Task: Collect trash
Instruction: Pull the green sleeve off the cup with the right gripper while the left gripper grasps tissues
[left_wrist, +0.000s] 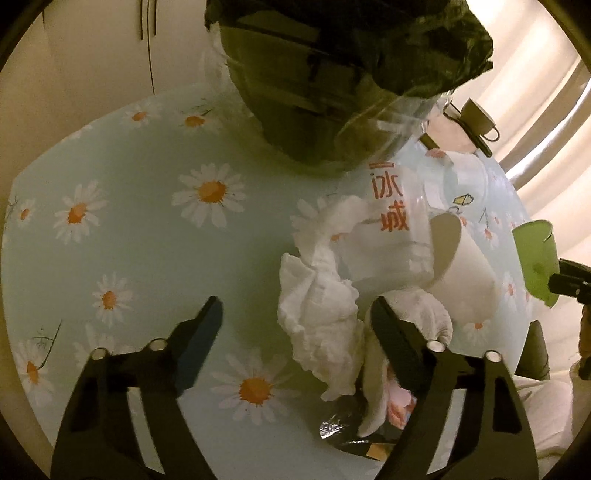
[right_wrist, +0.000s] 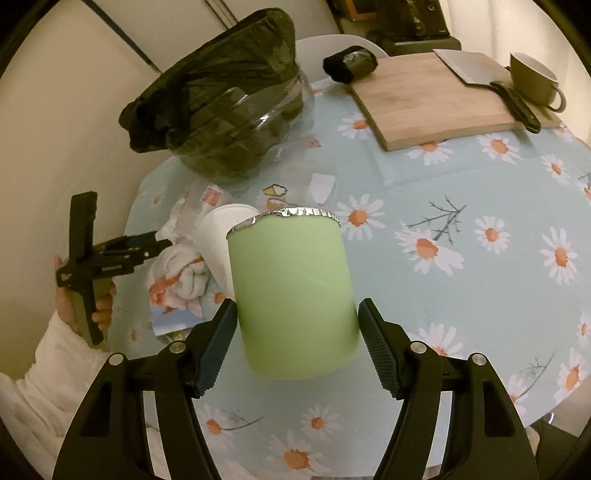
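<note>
On the daisy-print surface (right_wrist: 480, 192), a black-lined bin (right_wrist: 221, 110) stands ahead of the right hand-held gripper (right_wrist: 297, 345) clamping a green foil-rimmed cup (right_wrist: 291, 295), while the left hand-held gripper (left_wrist: 295, 325), jaws apart, hovers beside crumpled tissues (left_wrist: 317, 306).

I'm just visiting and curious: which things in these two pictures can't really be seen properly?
- Bin contents: both views, the dark bag hides them.
- Wrappers under the tissues: left view, covered by tissue and the left gripper.
- Green cup: left view shows only a sliver at the right edge; right view hides its far side.
- Mug inside: right view, too oblique.
</note>
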